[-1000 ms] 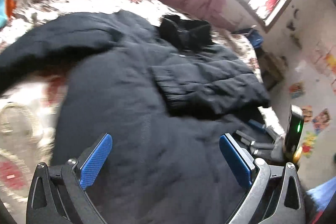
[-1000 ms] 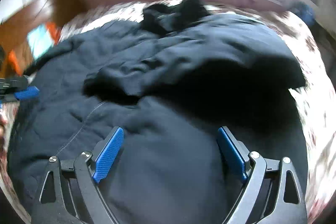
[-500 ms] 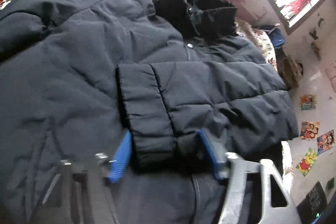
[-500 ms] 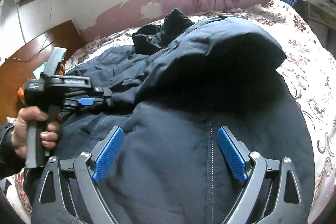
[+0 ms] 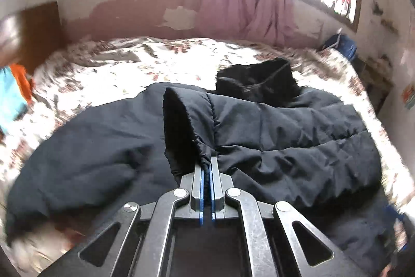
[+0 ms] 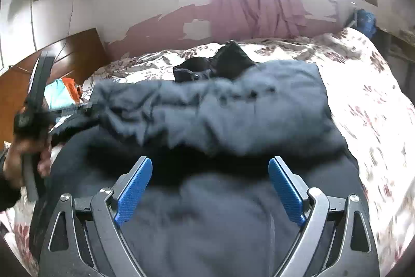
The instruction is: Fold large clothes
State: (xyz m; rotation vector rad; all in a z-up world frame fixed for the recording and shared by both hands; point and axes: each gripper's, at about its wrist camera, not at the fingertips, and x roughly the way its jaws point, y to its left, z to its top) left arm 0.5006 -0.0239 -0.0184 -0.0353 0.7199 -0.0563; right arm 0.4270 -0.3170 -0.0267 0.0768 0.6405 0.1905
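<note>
Two grippers over dark jacket point(image 5: 285, 136) on bed point(image 5: 160, 61): left gripper point(image 5: 206, 168) clamped on sleeve cuff point(image 5: 181, 126), right gripper point(image 6: 210, 188) wide open, empty; sleeve-fold step, next needs cuff laid across body w/o bunching.

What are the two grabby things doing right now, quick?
Left gripper: shut on the cuff of the dark jacket.
Right gripper: jaws open, holding nothing, above the jacket.

Jacket point(image 5: 285, 136) on bed point(image 5: 155, 56), collar point(image 5: 256, 81) rearward
</note>
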